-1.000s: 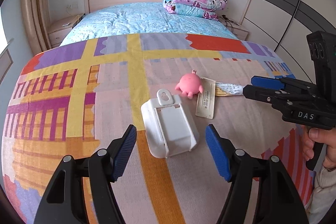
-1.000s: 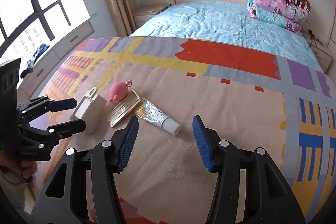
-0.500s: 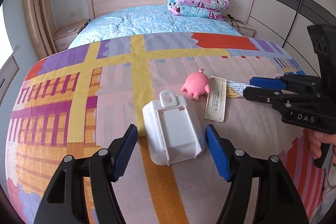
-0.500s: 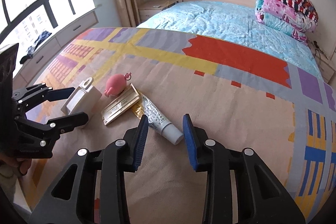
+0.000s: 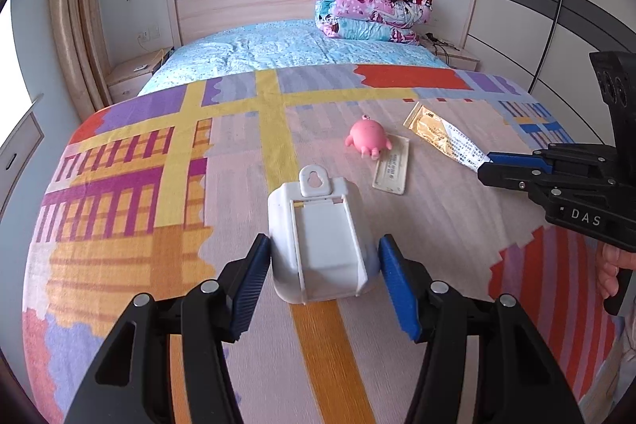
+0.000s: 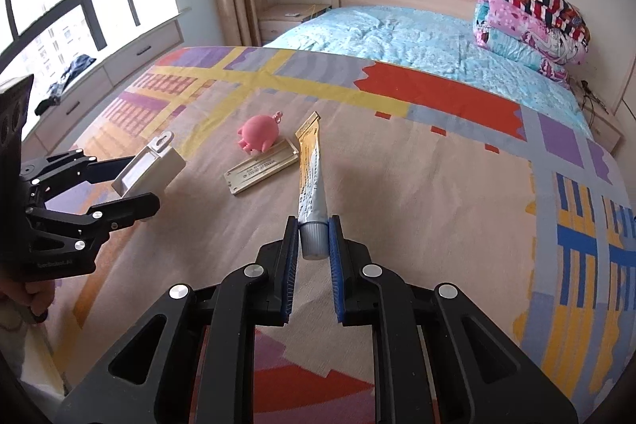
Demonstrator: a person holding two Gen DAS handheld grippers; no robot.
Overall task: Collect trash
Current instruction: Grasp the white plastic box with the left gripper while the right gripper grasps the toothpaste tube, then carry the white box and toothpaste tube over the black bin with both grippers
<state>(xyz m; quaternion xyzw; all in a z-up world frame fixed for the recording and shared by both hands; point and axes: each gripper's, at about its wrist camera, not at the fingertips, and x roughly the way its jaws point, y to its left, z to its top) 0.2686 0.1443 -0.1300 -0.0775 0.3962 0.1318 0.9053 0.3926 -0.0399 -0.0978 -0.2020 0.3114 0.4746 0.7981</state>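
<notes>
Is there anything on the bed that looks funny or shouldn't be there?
Yes. A squeezed tube, a white plastic holder, a flat tan card and a pink pig toy lie scattered, all at different angles, on the colourful blanket.

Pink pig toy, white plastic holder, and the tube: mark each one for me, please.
pink pig toy [image 6: 257, 133]: right wrist view, on its round body.
white plastic holder [image 5: 321, 245]: left wrist view, on its flat middle panel.
tube [image 6: 311, 174]: right wrist view, on its printed middle, ahead of the cap.
</notes>
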